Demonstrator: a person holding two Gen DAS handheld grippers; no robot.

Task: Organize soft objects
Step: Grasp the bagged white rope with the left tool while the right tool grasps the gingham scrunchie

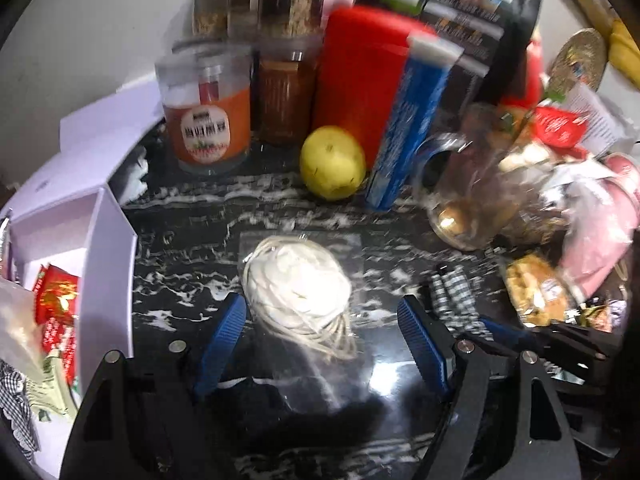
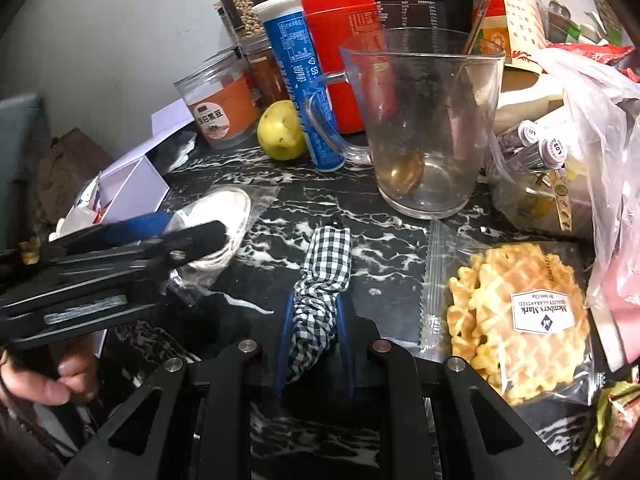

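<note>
A clear bag holding a white bundle with elastic loops (image 1: 298, 284) lies on the black marble counter (image 1: 192, 216). My left gripper (image 1: 320, 312) is open, its blue fingers on either side of the bag's near end. The bag also shows in the right wrist view (image 2: 224, 208), partly behind the left gripper (image 2: 192, 232). My right gripper (image 2: 314, 312) is shut on a black-and-white checked fabric scrunchie (image 2: 324, 268), which stretches forward over the counter. The scrunchie also shows in the left wrist view (image 1: 452, 292).
An open white box (image 1: 72, 216) with red packets stands at the left. Jars (image 1: 208, 120), a red canister (image 1: 360, 80), a blue tube (image 2: 300, 88), a yellow fruit (image 1: 332, 162) and a glass mug (image 2: 424, 120) stand behind. A waffle pack (image 2: 516, 320) and plastic bags (image 2: 592, 128) lie right.
</note>
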